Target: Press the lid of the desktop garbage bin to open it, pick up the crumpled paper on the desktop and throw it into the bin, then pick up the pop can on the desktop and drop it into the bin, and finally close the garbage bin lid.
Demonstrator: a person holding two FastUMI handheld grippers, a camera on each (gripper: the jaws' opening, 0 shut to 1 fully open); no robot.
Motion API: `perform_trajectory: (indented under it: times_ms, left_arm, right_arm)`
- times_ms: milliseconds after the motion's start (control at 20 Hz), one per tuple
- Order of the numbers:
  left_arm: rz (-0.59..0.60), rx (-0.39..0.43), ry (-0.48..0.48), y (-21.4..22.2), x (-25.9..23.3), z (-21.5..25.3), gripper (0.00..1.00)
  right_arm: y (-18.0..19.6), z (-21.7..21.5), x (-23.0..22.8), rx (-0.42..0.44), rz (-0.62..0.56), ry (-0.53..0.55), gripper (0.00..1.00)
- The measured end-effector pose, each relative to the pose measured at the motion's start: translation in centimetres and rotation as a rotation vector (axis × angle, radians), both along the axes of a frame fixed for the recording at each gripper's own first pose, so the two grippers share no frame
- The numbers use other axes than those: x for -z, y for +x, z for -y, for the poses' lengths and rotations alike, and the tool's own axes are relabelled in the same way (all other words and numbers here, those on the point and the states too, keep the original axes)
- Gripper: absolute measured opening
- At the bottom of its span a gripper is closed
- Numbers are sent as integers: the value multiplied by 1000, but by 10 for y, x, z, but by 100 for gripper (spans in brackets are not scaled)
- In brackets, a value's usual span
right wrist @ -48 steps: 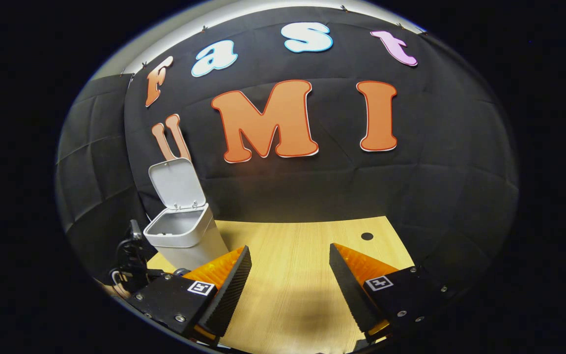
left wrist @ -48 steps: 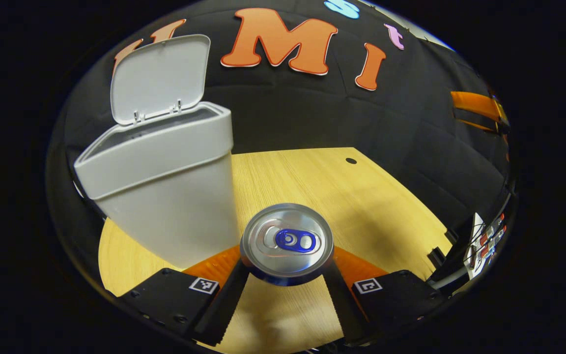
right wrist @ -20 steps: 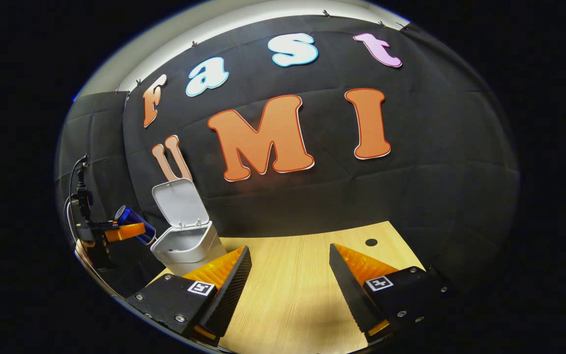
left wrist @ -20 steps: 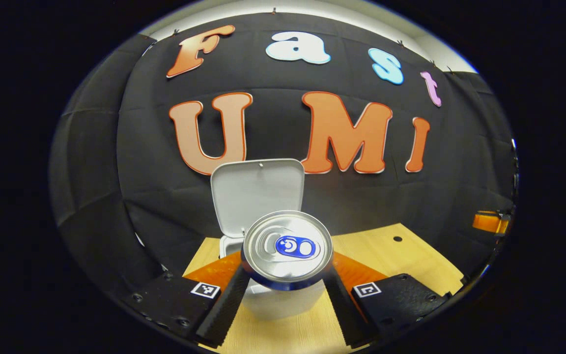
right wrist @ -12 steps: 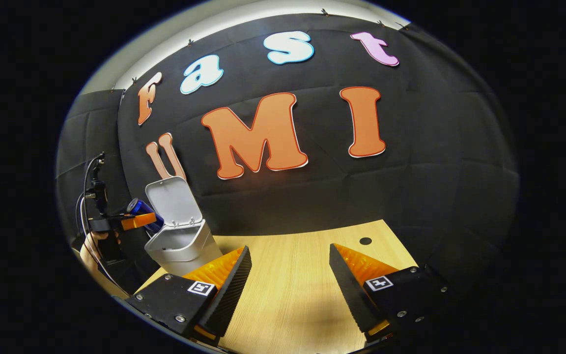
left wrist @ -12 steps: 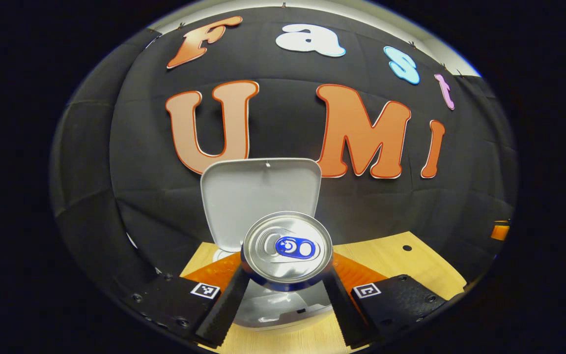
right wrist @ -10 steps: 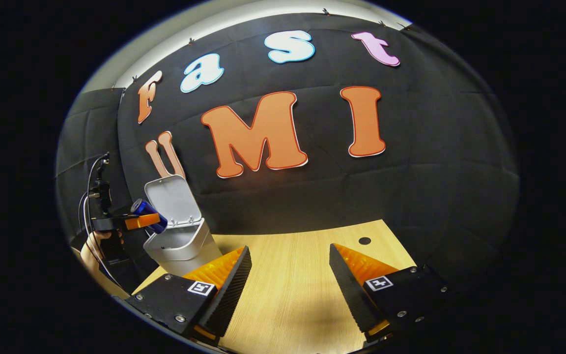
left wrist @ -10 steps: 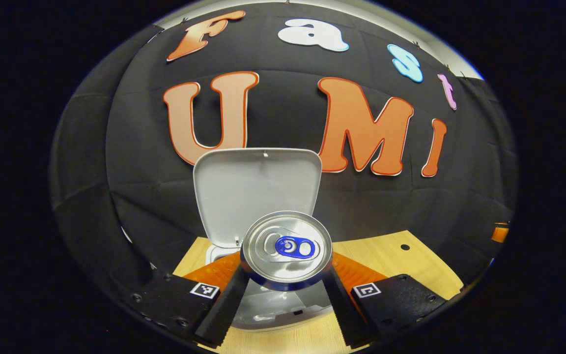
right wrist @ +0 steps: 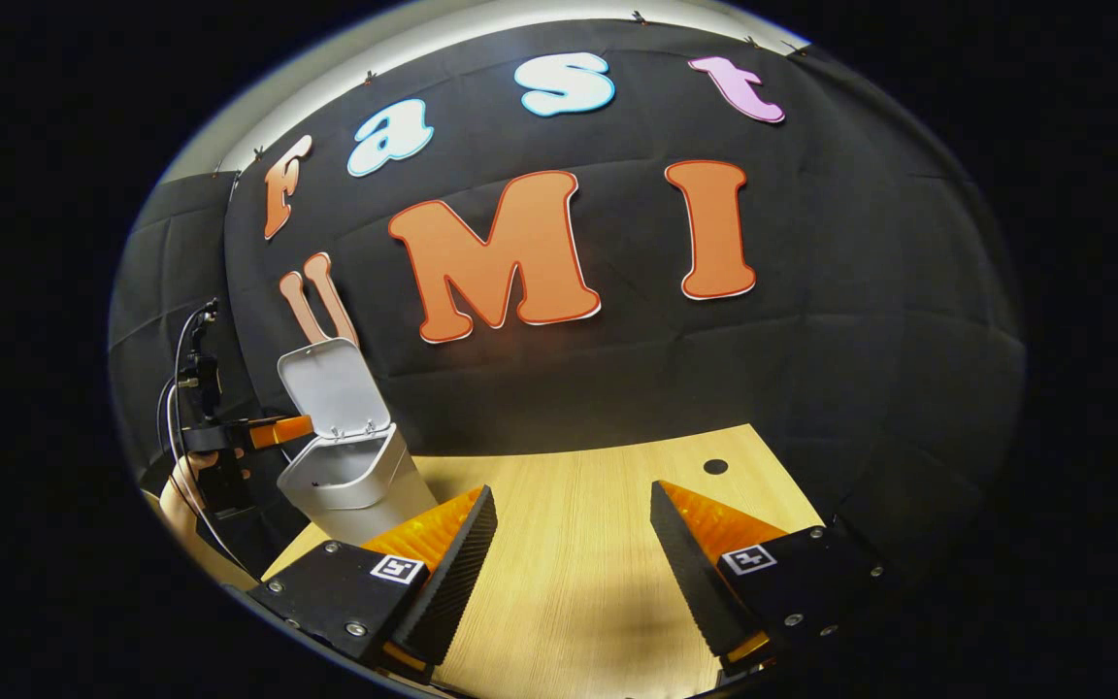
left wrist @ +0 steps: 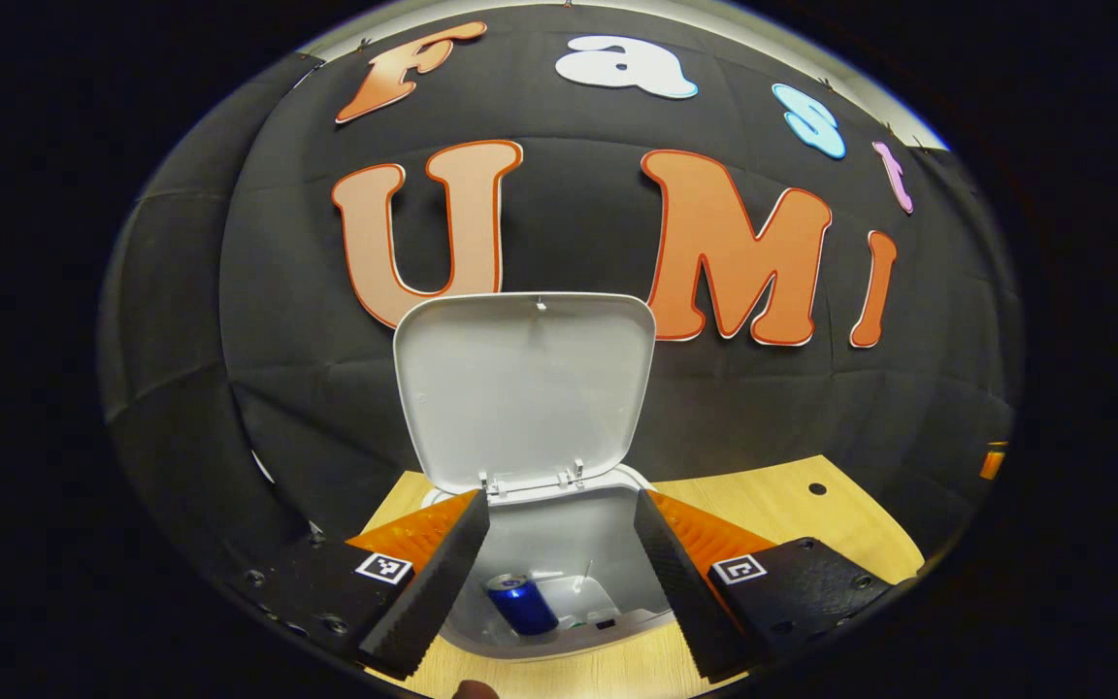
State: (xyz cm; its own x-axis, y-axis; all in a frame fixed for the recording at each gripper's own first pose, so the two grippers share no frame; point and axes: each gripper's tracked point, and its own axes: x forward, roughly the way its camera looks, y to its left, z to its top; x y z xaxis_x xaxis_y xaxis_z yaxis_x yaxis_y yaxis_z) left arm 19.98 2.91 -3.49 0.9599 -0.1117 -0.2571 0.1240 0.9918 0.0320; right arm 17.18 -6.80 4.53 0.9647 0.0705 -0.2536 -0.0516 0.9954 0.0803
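Left gripper (left wrist: 559,573) spread wide, nothing between the fingers (left wrist: 428,602), hovering just over the mouth of the bin (left wrist: 559,529). Also seen from the right gripper view, far left (right wrist: 278,430), held by a hand (right wrist: 185,485) level with the bin's rim. Inside the bin, down at the bottom: the can (left wrist: 522,603), lying tilted, blue side and silver end showing. Something pale beside it (paper, probably, but too small to tell). Lid (left wrist: 525,388) standing upright on its hinges behind the opening, inner face toward the camera. Bin resting on the table (left wrist: 792,505), close to the black cloth wall.

Right gripper (right wrist: 574,558) likewise parted wide and empty, low over the table (right wrist: 578,582), well apart from the bin (right wrist: 355,481), which stands off to the left in that view with its lid (right wrist: 331,386) tipped back. Small dark hole (right wrist: 715,466) in the tabletop ahead of the right gripper's far finger.
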Motion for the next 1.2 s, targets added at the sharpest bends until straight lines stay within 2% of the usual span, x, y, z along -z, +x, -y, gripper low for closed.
perform_trajectory:
  times_ms: [350,400,450,550,850,900,950,1200]
  left_arm:
    - [22,3,28,-10,-12,-4,96]
    - [35,1,37,-11,-17,-5,96]
    - [41,1,48,-13,-21,-5,96]
    - [52,-6,65,-17,-33,-9,96]
    - [132,-16,62,-26,-91,-18,95]
    - [152,-17,60,-27,-103,-19,95]
    - [177,-17,60,-27,-117,-20,95]
    - [248,-26,70,-22,-166,-28,95]
  right_arm:
    - [2,-7,3,-19,-9,-2,95]
    - [3,-8,4,-21,-12,-3,100]
    - [3,-9,5,-25,-15,-2,95]
    - [4,-12,8,-33,-21,-1,95]
    - [6,-22,14,-56,-32,10,95]
    - [6,-23,14,-60,-32,10,100]
    - [6,-25,14,-63,-33,10,95]
    - [8,-28,13,-72,-32,15,95]
